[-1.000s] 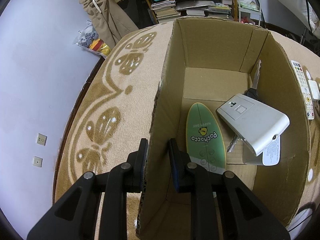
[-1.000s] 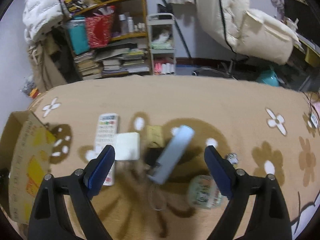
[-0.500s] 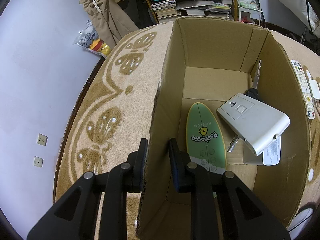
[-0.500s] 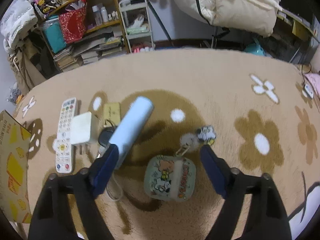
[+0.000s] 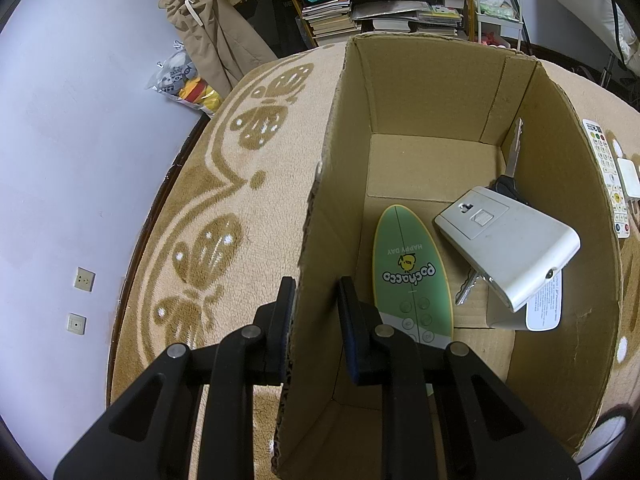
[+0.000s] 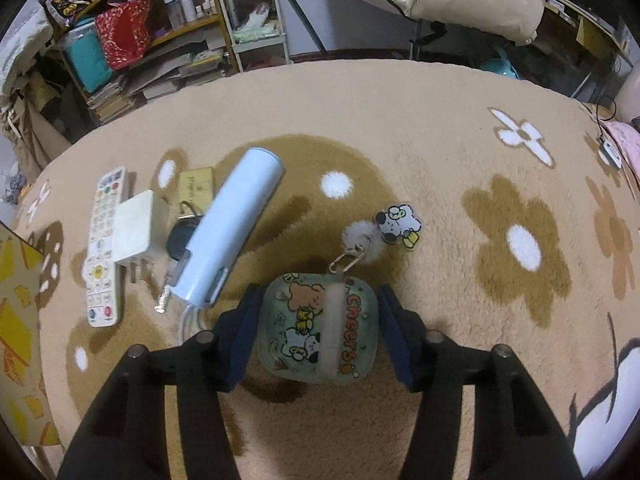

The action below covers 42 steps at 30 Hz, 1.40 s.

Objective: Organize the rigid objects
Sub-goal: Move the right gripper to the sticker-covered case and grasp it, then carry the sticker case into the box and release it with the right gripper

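Note:
My left gripper (image 5: 316, 312) is shut on the left wall of an open cardboard box (image 5: 320, 208). The box holds a green surfboard-shaped item (image 5: 408, 268), a white device (image 5: 508, 244) and a key (image 5: 514, 156). My right gripper (image 6: 320, 332) is open, its jaws standing either side of a green cartoon-print case (image 6: 316, 324) on the rug, with a fluffy charm and a sheep tag (image 6: 398, 224) clipped to it. To the left lie a light blue cylinder (image 6: 230, 226), a white adapter (image 6: 134, 232), a white remote (image 6: 102, 248) and a black car key (image 6: 180, 240).
A beige rug with brown flowers (image 6: 516, 240) covers the surface. A tan card (image 6: 196, 188) lies behind the car key. The box corner (image 6: 16, 300) shows at the far left in the right wrist view. Cluttered shelves (image 6: 160, 40) stand beyond the rug edge.
My right gripper moved forward and down until its open jaws straddle the cartoon case, and they have narrowed. The left gripper and box have not moved.

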Motion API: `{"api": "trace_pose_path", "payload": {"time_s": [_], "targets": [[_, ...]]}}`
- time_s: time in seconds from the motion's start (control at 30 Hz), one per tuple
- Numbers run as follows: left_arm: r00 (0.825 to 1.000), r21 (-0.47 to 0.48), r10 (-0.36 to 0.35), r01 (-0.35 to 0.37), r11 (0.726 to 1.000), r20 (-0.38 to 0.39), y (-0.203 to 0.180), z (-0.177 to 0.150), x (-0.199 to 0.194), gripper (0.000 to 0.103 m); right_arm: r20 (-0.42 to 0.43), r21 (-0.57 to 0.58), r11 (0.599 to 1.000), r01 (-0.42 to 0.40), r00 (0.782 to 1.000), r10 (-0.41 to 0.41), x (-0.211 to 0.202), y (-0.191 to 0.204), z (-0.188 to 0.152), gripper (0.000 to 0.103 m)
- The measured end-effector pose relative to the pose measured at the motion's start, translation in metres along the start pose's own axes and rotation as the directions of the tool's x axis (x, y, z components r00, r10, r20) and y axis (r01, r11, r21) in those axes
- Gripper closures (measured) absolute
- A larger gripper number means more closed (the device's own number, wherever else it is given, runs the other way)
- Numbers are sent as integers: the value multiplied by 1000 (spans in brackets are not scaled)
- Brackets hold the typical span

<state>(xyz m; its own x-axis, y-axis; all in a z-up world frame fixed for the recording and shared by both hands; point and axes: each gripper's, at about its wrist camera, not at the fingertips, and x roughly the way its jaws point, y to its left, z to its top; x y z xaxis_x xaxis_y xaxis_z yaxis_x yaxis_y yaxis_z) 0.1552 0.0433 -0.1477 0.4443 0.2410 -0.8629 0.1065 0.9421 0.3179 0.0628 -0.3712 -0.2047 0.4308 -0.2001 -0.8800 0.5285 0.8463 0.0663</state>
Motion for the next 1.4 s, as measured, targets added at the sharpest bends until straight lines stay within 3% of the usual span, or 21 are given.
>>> {"api": "trace_pose_path", "payload": {"time_s": [0.3,0.63,0.8,1.17,1.4], "targets": [[1000,0,0,0,1000,0,0,0,0,83,48,-81,993,-84,995,88,-23,41,6,42],[1000,0,-1,1,1000,0,0,0,1,83,83,-204,956,-209,970,230,-59,123,9,42],[1000,-2,-3,3,1000,-1,1,0,1,83,82,-271,916,-295,941,327,-81,168,6,42],[1000,-6,-10,10,1000,0,0,0,1,83,62,-421,792,-443,857,512,-128,257,-9,42],[1000,-12,-16,16,1000,-1,1,0,1,83,8,-445,759,-475,846,534,-120,285,-27,42]]}}
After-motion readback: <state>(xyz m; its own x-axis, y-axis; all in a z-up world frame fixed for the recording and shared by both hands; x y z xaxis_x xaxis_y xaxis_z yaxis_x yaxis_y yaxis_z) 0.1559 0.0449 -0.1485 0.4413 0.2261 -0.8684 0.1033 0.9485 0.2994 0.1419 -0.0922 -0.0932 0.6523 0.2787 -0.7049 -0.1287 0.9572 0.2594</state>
